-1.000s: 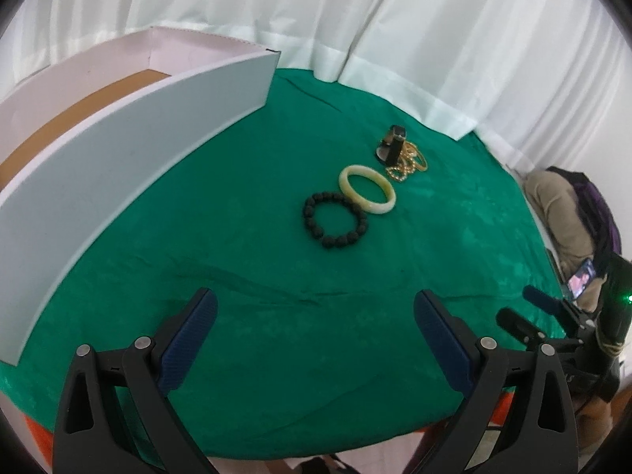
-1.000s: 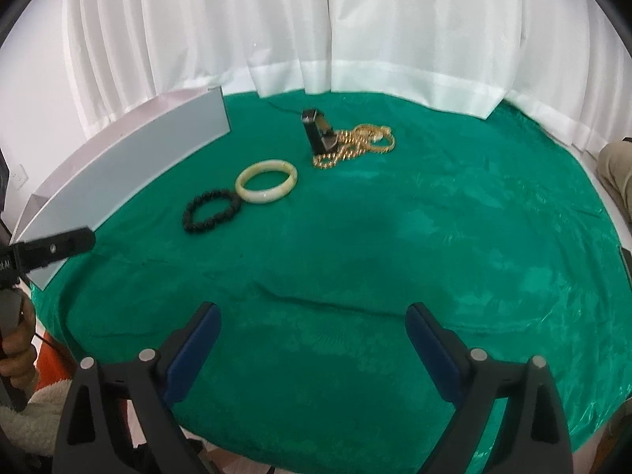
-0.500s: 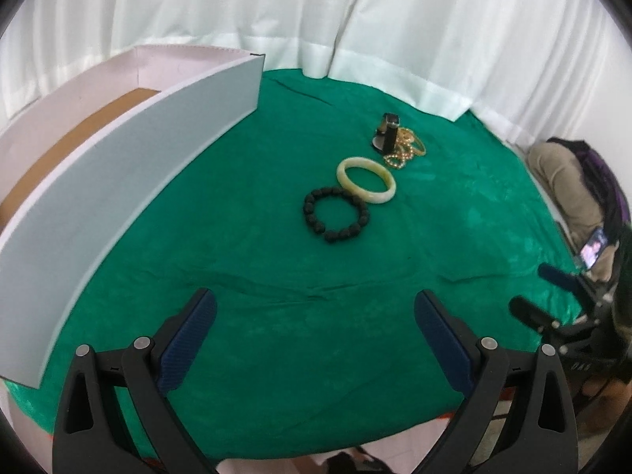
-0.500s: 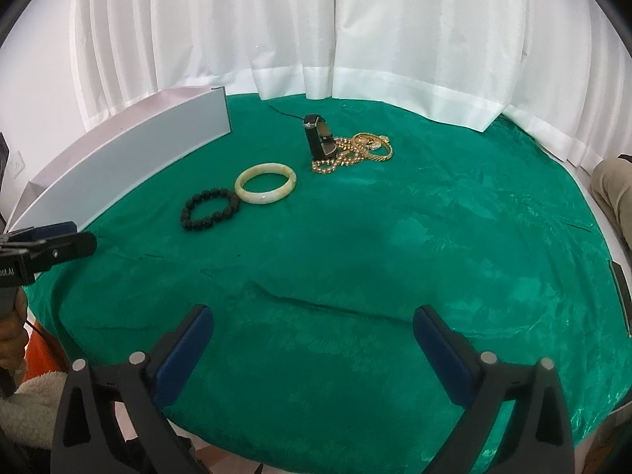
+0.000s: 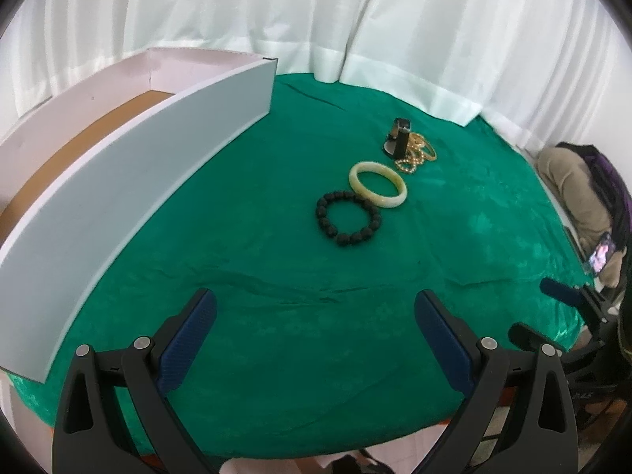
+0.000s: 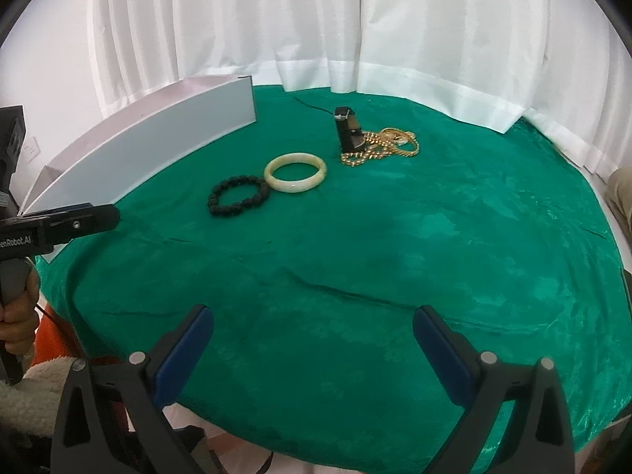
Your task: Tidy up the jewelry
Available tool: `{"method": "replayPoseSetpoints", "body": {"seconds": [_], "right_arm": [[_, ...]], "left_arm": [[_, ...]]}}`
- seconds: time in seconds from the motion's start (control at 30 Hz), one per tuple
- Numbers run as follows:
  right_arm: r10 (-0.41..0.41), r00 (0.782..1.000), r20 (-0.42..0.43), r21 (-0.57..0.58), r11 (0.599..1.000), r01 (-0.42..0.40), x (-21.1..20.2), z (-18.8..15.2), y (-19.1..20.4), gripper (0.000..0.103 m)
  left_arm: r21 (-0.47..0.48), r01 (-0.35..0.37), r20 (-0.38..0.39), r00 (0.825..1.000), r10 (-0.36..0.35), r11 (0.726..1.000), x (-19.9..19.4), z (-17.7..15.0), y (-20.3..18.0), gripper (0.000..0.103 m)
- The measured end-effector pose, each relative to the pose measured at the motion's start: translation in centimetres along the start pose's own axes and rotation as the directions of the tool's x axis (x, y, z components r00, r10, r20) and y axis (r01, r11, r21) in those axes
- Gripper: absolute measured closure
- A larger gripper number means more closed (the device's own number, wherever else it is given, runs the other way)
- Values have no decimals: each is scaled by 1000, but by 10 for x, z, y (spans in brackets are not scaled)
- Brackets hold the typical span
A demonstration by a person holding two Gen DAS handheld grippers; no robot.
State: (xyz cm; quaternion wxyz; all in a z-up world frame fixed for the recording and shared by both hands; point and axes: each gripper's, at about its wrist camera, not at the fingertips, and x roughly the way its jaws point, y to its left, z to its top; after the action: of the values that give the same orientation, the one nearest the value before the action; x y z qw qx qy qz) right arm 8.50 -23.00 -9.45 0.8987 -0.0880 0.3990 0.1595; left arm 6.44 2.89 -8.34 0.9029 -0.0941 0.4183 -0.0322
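On the green cloth lie a black bead bracelet (image 5: 348, 219) (image 6: 238, 195), a pale jade bangle (image 5: 378, 184) (image 6: 295, 172), a small dark stand (image 5: 399, 137) (image 6: 348, 129) and a heap of gold chains (image 5: 415, 154) (image 6: 385, 145). A long white box (image 5: 130, 181) (image 6: 130, 154) with a brown floor stands to their left. My left gripper (image 5: 315, 324) is open above the near cloth, well short of the bracelet. My right gripper (image 6: 313, 333) is open too, nothing between its fingers.
White curtains hang behind the table. A person in tan trousers (image 5: 572, 181) sits at the far right with a lit phone (image 5: 600, 254). A hand (image 6: 17, 308) holds the left gripper's handle at the right wrist view's left edge. The table's near edge runs under both grippers.
The left gripper has moved forward and turned slightly left, so the jewelry and box look nearer. The right gripper has shifted a little closer. Both stayed open.
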Motion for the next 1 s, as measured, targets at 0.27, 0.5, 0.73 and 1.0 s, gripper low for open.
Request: {"method": "replayPoseSetpoints", "body": {"seconds": [0.27,0.5,0.73,1.0], "right_arm": [[9,1000,-20,-11,1000,-9,-1,-3,4,0],[35,999,-20,-9,999,-35,-1,-3,5,0],[36,999,-5,15,999,-35,-5,-5,-2,0],[52,998,-21,49,998,-51,-1,-7,-8,0]], "left_arm": [[-10,-11,-14,1000,11,1000,2,0,2,3],[-15,-19,-30,999,18,1000,6,-2,4,3],[-14,-34,-45,998,33,999,10,-2,8,3],[35,2,-94,996,1,999,38,24,1,3]]}}
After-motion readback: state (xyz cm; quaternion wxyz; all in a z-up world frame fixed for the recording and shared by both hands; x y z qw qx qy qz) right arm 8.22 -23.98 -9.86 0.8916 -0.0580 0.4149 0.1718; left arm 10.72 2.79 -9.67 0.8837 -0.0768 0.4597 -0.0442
